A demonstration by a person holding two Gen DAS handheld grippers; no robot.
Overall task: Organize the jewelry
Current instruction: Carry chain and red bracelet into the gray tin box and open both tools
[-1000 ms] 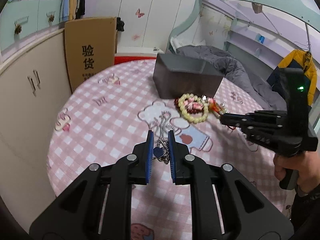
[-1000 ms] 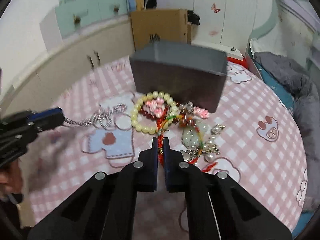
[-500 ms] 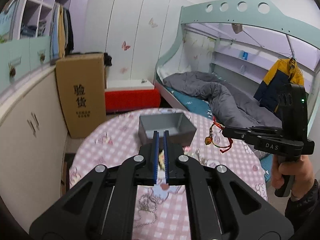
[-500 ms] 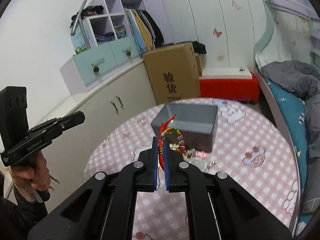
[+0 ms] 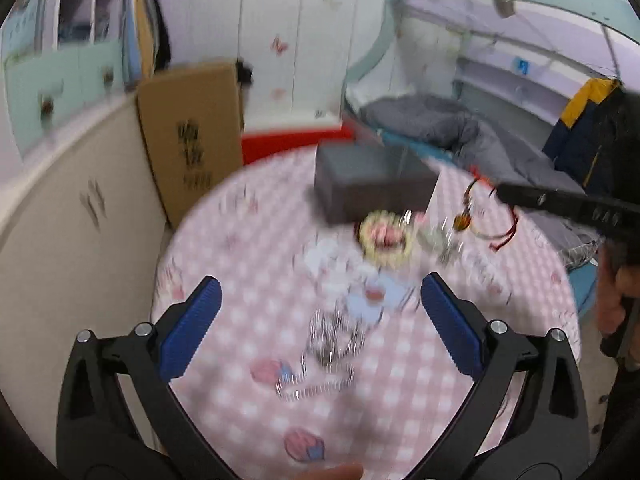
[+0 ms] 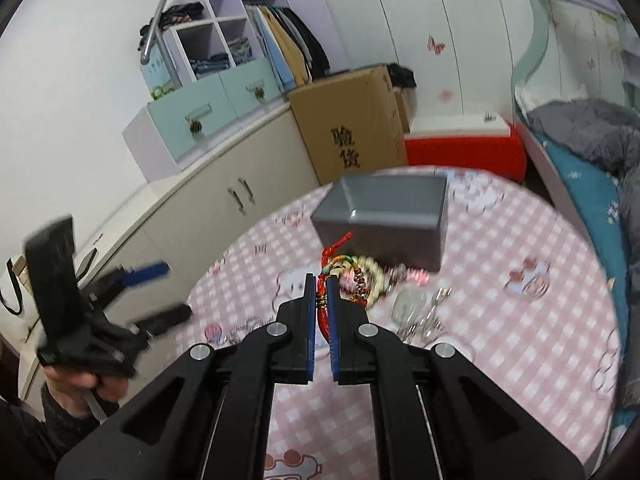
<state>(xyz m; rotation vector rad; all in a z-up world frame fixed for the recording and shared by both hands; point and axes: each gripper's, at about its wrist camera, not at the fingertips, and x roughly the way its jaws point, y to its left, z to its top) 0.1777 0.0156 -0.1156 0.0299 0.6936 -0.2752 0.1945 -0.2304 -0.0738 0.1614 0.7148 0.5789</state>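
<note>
Bare checked tablecloth [image 6: 520,360] lies open at 3 o'clock; the grey box [image 6: 384,220] and jewelry pile [image 6: 400,292] block 12 o'clock.

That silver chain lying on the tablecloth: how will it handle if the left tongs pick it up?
The silver chain lies in loose coils, so it is probably floppy and would dangle and swing once lifted. It looks thin and light; a pinch on one loop may let the rest trail over the tablecloth. The left tongs, jaws just opened wide, hold nothing.
</note>
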